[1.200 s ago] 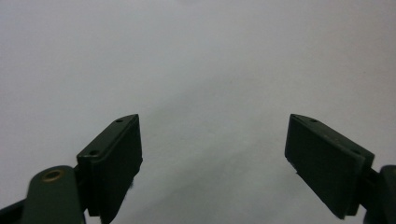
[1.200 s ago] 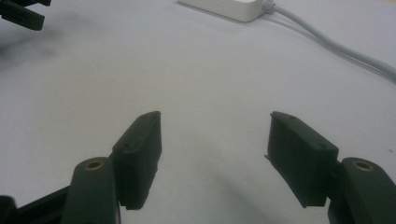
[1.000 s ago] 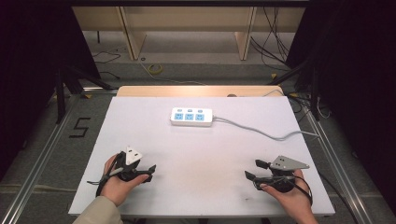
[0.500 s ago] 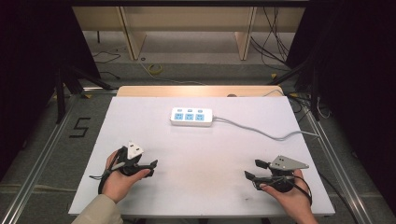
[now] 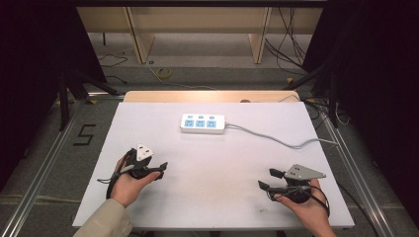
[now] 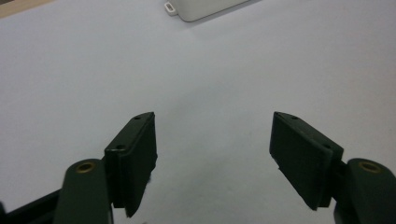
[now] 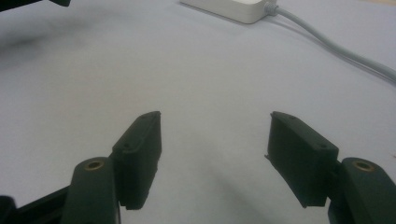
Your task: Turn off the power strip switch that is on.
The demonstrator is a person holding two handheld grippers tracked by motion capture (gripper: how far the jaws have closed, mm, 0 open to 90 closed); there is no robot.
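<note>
The left gripper (image 5: 154,168) has been closing a little on nothing. The right gripper (image 5: 271,180) rests spread near the table's (image 5: 217,197) front edge. Both point at the power strip (image 5: 202,123), maybe to reach it.

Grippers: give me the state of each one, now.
Left gripper: open, jaws have just been closing, nothing between them.
Right gripper: open, nothing between the jaws.

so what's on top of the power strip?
Nothing sits on the power strip: three blue socket sections with small switches show on its top face. Its grey cable leaves the right end. What lies beneath it is covered; it rests on the white table.
</note>
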